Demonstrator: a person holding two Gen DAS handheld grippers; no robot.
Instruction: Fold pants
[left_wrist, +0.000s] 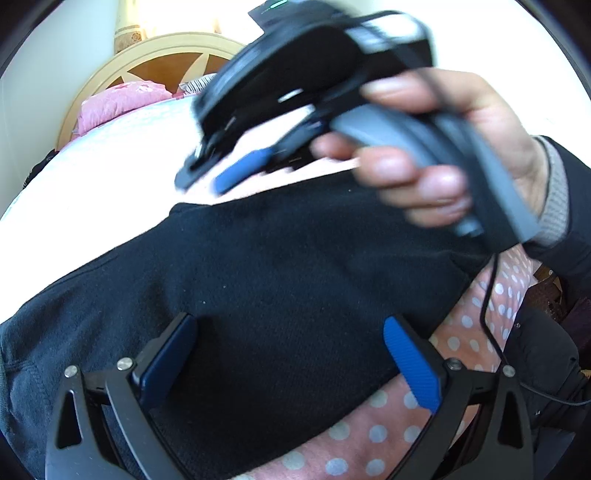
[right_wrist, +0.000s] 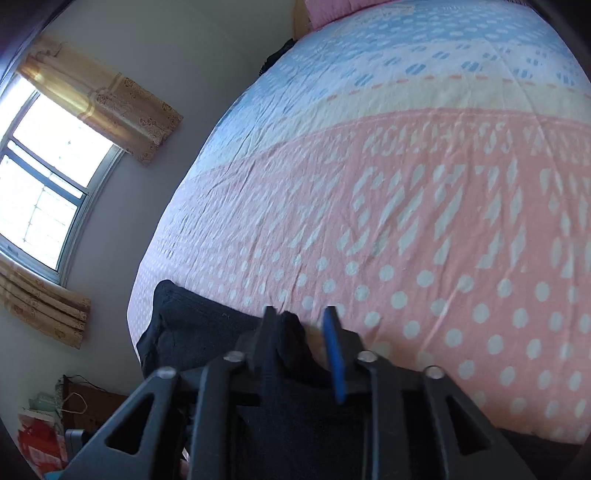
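The black pants (left_wrist: 258, 273) lie spread on the pink dotted bedsheet (left_wrist: 376, 435). My left gripper (left_wrist: 291, 354) is open just above the pants, its blue pads (left_wrist: 410, 365) wide apart with cloth under them. My right gripper (left_wrist: 229, 173) shows blurred in the left wrist view, held by a hand (left_wrist: 443, 158) above the far edge of the pants. In the right wrist view the right gripper (right_wrist: 301, 321) has its fingers (right_wrist: 334, 354) partly apart, with a fold of the black pants (right_wrist: 207, 332) lying between them. I cannot tell if it grips the cloth.
The bed (right_wrist: 406, 184) stretches away with a pink, cream and blue sheet. A pink pillow (left_wrist: 118, 103) and a wooden headboard (left_wrist: 155, 62) are at the far end. A wall with a window (right_wrist: 40, 184) and curtains is left of the bed.
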